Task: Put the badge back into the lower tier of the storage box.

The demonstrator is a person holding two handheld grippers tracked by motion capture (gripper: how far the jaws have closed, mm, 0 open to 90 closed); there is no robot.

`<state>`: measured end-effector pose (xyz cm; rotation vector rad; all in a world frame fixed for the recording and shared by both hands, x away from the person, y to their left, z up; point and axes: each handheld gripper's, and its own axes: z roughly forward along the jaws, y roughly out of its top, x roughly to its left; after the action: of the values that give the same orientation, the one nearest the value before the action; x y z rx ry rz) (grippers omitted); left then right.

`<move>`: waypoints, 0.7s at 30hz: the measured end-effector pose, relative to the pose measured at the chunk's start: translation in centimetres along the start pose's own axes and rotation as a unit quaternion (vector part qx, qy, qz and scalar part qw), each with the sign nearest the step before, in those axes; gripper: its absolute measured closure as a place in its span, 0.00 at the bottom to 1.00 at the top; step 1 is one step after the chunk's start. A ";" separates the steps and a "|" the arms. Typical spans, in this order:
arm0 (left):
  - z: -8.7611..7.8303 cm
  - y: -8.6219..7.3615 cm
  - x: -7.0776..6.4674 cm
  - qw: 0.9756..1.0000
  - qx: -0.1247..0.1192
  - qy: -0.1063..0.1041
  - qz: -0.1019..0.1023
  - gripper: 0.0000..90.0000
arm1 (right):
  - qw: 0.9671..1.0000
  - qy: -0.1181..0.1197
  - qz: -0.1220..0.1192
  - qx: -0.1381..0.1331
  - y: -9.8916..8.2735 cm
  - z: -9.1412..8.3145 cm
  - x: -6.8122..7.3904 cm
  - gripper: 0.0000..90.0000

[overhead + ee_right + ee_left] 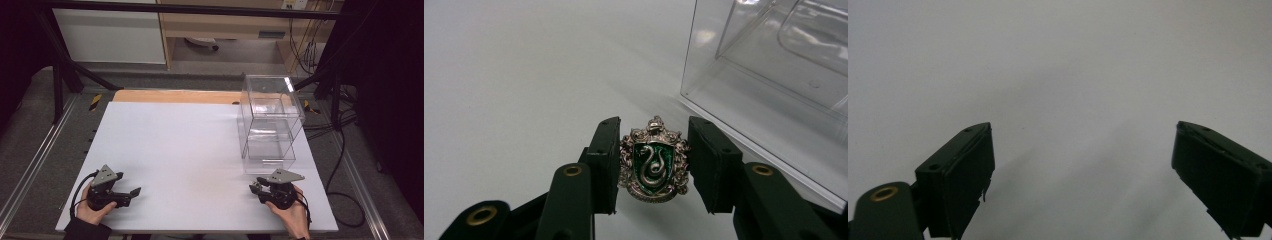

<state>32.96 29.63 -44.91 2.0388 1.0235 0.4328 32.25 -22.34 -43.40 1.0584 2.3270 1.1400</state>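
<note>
The right claw (653, 165) pinches a silver crest-shaped badge with a green snake enamel (653, 162) by its side edges, face up, just before the clear plastic two-tier box (267, 125), probably for placing inside. The left claw (1083, 165), empty, stands wide over the white table (175, 150), well apart from the box.

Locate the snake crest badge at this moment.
In the right gripper view the silver-and-green badge sits clamped between the right gripper jaws, above the white table, with the clear box just ahead to its right.

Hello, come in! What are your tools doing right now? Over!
Right tool shut on badge. Left tool open, holding nothing. Clear box ahead of right tool, nothing between.
</note>
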 end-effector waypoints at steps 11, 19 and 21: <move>0.0 0.0 0.0 1.000 0.001 0.001 -0.001 0.11 | 1.000 0.001 0.005 -0.015 0.4 -1.1 -0.2 0.64; 0.1 0.0 0.1 1.000 0.001 0.001 -0.001 0.11 | 1.000 0.001 0.002 -0.027 0.8 -1.8 -0.2 0.64; 0.1 0.0 0.1 1.000 0.001 0.001 -0.001 0.11 | 1.000 0.001 0.001 -0.029 0.9 -2.0 -0.2 0.64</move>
<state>33.03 29.64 -44.95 2.0388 1.0276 0.4341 31.68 -23.21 -41.51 1.0406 2.2799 1.2034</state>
